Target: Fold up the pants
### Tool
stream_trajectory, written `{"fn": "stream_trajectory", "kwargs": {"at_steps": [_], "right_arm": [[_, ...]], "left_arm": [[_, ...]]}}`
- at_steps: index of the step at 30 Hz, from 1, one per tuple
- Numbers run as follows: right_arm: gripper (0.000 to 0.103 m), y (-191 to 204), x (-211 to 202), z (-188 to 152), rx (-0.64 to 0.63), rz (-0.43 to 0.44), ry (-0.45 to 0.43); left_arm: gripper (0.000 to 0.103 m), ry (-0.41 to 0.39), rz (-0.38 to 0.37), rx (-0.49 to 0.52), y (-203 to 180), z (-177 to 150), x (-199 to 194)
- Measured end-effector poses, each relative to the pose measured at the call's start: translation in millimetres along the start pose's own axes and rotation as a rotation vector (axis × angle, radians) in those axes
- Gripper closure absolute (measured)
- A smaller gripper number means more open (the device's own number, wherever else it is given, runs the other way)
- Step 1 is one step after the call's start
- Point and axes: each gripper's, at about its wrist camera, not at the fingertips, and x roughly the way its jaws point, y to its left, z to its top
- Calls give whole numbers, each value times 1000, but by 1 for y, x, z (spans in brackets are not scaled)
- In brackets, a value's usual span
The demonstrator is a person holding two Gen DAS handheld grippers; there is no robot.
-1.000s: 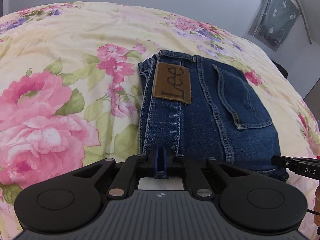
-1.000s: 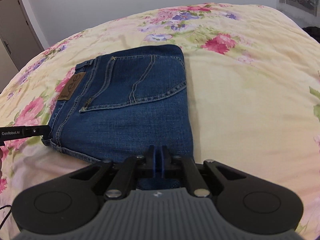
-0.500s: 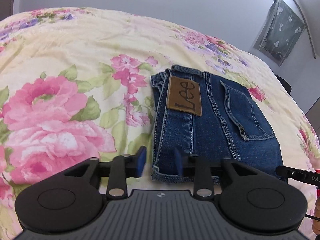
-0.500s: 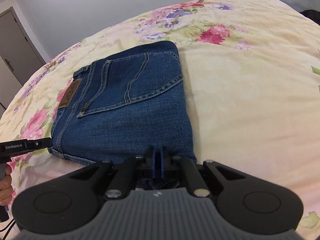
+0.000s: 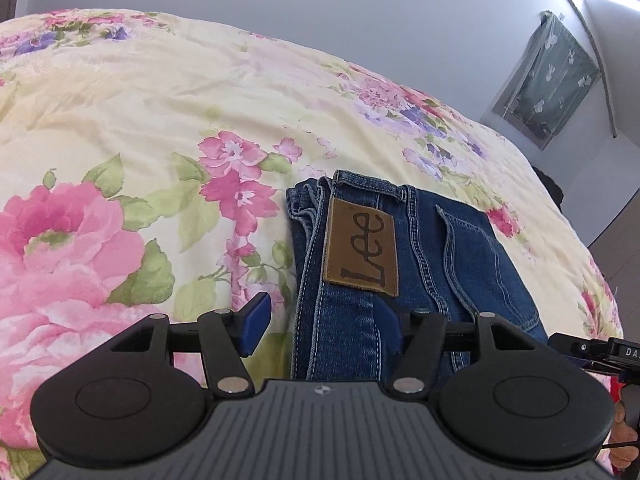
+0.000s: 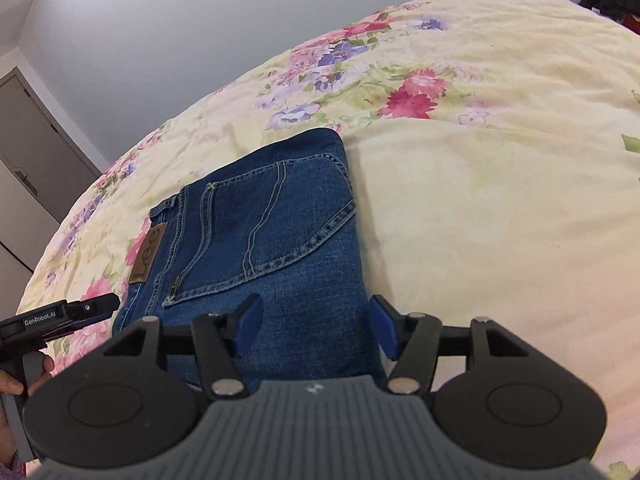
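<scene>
The blue jeans (image 5: 440, 264) lie folded into a compact rectangle on the floral bedspread (image 5: 160, 120), back pocket and brown Lee patch (image 5: 362, 254) facing up. My left gripper (image 5: 322, 326) is open, its jaws spread on either side of the near waistband edge, holding nothing. In the right wrist view the jeans (image 6: 272, 232) lie the same way, and my right gripper (image 6: 316, 326) is open, its jaws spread over the near right corner of the fold. The left gripper's tip (image 6: 80, 312) shows at the left edge there.
The bed fills both views, with pale yellow quilt around the jeans. A grey wall lies beyond. A cloth hangs on the wall (image 5: 548, 80) at the far right. A door (image 6: 28, 160) stands at the left. A dark item (image 6: 612, 0) lies at the bed's far right corner.
Both grippers were shut on the jeans' near edge a second ago. The left opened first, then the right. Both have let go and drawn back a little.
</scene>
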Motion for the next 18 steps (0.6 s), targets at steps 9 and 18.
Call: {"fn": "stream_trajectory", "kwargs": {"at_steps": [9, 18], "right_arm": [[42, -30, 46, 30, 153, 128, 74], [57, -54, 91, 45, 287, 302, 104]], "left_arm": [[36, 61, -211, -284, 45, 14, 52], [46, 110, -367, -378, 62, 18, 93]]}}
